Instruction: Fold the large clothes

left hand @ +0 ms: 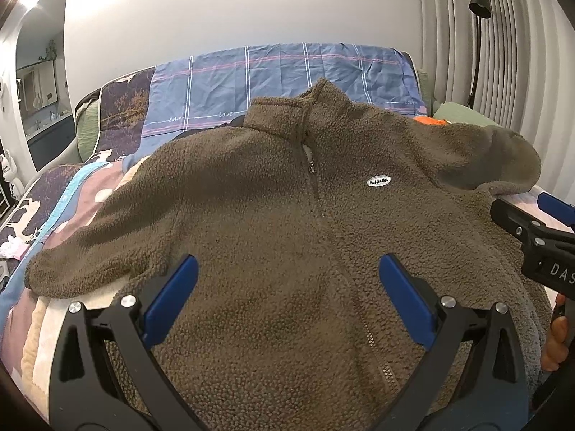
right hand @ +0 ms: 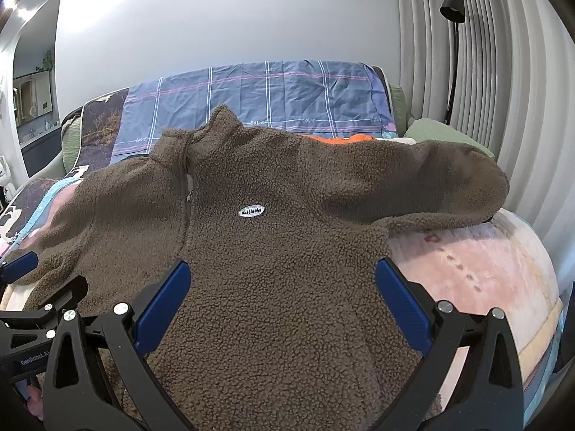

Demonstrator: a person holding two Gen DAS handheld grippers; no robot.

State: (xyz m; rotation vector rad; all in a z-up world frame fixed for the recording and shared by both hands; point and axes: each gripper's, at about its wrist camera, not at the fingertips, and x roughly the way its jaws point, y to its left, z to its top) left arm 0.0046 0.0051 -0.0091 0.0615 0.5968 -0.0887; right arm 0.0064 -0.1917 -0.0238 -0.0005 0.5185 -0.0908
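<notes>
Spread flat, the brown fleece jacket point(left hand: 273, 222) covers a patterned bed point(right hand: 478, 262) beneath a white wall point(left hand: 251, 7); left hand-held gripper point(left hand: 287, 298) and right hand-held gripper point(right hand: 282, 298) gape open.

Plaid sheet point(left hand: 280, 82), floor lamp point(right hand: 453, 50) (black)

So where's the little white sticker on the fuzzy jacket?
The white label sits on the brown fleece jacket's chest, just right of the zipper below the collar, in both wrist views.
</notes>
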